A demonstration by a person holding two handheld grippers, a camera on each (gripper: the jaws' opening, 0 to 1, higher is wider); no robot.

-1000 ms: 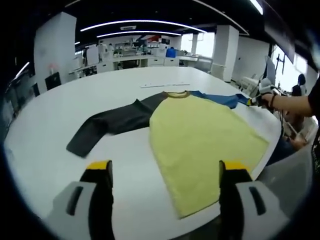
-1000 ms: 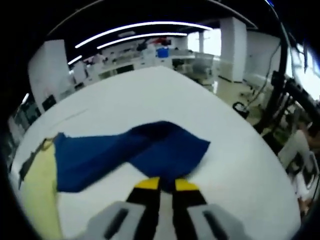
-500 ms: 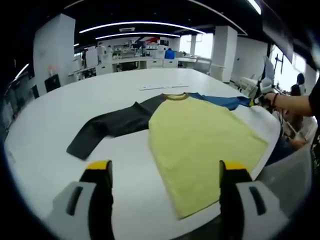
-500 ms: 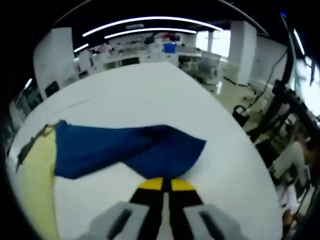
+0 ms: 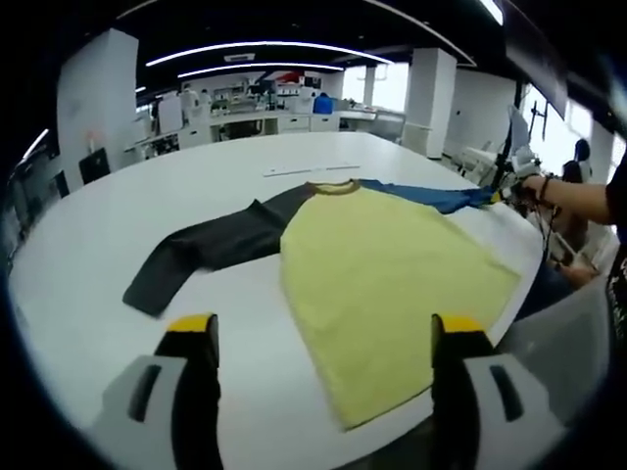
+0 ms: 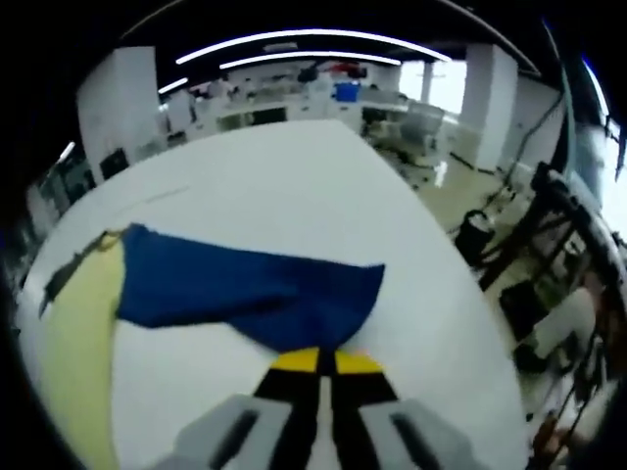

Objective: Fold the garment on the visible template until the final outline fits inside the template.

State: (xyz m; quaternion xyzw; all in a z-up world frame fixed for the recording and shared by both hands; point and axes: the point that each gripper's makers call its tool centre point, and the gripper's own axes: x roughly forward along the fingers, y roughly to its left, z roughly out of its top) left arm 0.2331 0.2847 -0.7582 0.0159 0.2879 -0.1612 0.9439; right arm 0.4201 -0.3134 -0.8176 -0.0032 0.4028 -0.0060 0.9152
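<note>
At lower centre of the right gripper view, right hand-held gripper clamped on blue sleeve, left hand-held gripper wide apart; risks dragging garment askew.

A big open lab or workshop hall: long curved ceiling lights, white pillars, rows of benches crowded with equipment at the back, and a broad white counter up front.
</note>
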